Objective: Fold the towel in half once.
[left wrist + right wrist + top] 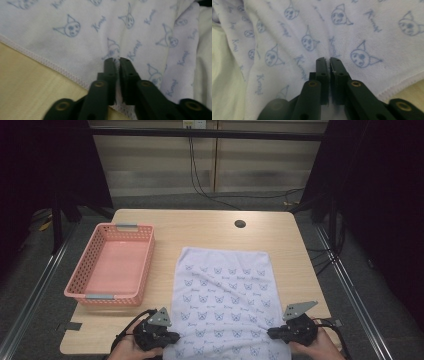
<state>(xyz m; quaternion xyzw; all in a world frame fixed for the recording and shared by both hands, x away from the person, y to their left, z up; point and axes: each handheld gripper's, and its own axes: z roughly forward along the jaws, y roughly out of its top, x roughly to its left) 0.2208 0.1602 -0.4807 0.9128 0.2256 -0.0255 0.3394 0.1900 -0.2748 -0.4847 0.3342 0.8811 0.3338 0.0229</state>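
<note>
We see the pink basket [112,266] standing on the left half of the desk [210,227], its walls blocking low passage there. Between it and the printed cloth [225,295] runs a bare strip of wood. The far desk edge lies open, with a small round hole [240,224]. Right of the cloth, a narrow margin remains.

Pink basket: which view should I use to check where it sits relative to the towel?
The high view. It shows the whole pink basket on the table, left of the white towel and apart from it. The two gripper views look closely along each gripper's jaws at printed towel fabric, so they give no bearing on it.
</note>
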